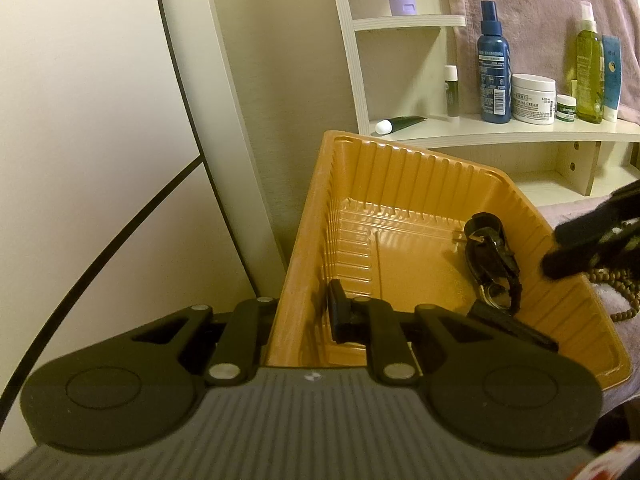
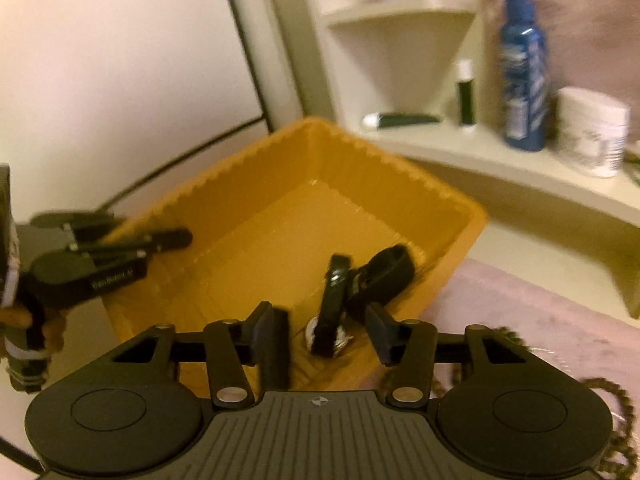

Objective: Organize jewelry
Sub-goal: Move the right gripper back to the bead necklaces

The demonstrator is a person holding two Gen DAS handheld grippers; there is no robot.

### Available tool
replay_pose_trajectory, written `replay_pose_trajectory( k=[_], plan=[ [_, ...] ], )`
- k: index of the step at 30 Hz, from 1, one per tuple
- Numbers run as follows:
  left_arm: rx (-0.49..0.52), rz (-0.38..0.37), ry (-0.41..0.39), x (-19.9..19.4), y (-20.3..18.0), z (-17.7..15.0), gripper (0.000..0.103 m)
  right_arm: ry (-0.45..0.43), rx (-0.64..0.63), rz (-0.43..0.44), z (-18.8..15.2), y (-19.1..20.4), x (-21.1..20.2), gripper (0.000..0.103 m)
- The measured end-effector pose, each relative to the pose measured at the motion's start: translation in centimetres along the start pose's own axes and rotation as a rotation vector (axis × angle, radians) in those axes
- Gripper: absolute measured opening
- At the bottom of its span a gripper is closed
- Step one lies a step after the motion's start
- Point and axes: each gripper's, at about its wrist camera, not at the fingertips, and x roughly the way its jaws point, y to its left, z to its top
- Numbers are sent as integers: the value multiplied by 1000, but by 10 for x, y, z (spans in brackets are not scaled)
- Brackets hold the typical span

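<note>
- Nearest the left wrist camera, the left gripper (image 1: 304, 312) is clamped on the near left wall of the orange plastic tray (image 1: 420, 168): one pad sits inside the wall, the other finger outside it, so it appears to steady the tray.
- Inside the tray, toward its right wall, lies a black-strapped wristwatch (image 1: 494, 264), its strap looped and its case toward the near right corner.
- Beyond the tray's right rim the right gripper (image 1: 576, 248) shows as a blurred dark shape, apart from the watch.
- Brown bead necklace (image 1: 618, 284) lies outside the tray, on the pink towel (image 1: 568, 212) just past the right rim, not yet put away.
- Behind the tray a cream shelf (image 1: 500, 130) carries a blue spray bottle (image 1: 494, 68) and a white cream jar (image 1: 534, 98).

- From the right wrist camera, the right gripper (image 2: 328, 334) is nearest; its jaws stand apart and grip nothing.
- Just ahead of them and between their lines, the wristwatch (image 2: 334, 312) rests on the tray (image 2: 440, 208) floor by the near right corner, free of both pads.
- At the tray's left rim the left gripper (image 2: 160, 242) holds the wall.
- Bead necklace (image 2: 612, 404) trails on the towel (image 2: 540, 308) beside the right finger, at the frame's right edge.
- My reading: one piece is in and released; the beads at least remain.
</note>
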Motion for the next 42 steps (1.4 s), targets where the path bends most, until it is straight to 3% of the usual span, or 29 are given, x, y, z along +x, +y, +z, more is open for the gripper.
replay_pose_trajectory(
  k=[9,15,21,29,34,42],
  plan=[
    [0,1,-1,0,0,0,16,-126,179,-101,-8,-56,-82,53],
    [0,1,0,0,1,0,16,-66,218,-234,-31,-89,-117,53],
    [2,5,1,0,1,1,16,12,252,-293,-61,-104,-127,53],
    [6,5,3,-1,1,1,16,71,167,-244,-79,-81,-114,53],
    [3,6,2,-1,0,1,16,98,108,-202,-80,-64,-94,45],
    [1,30,9,-1,-2,0,18,115,8,-161,-72,-42,-70,43]
  ],
)
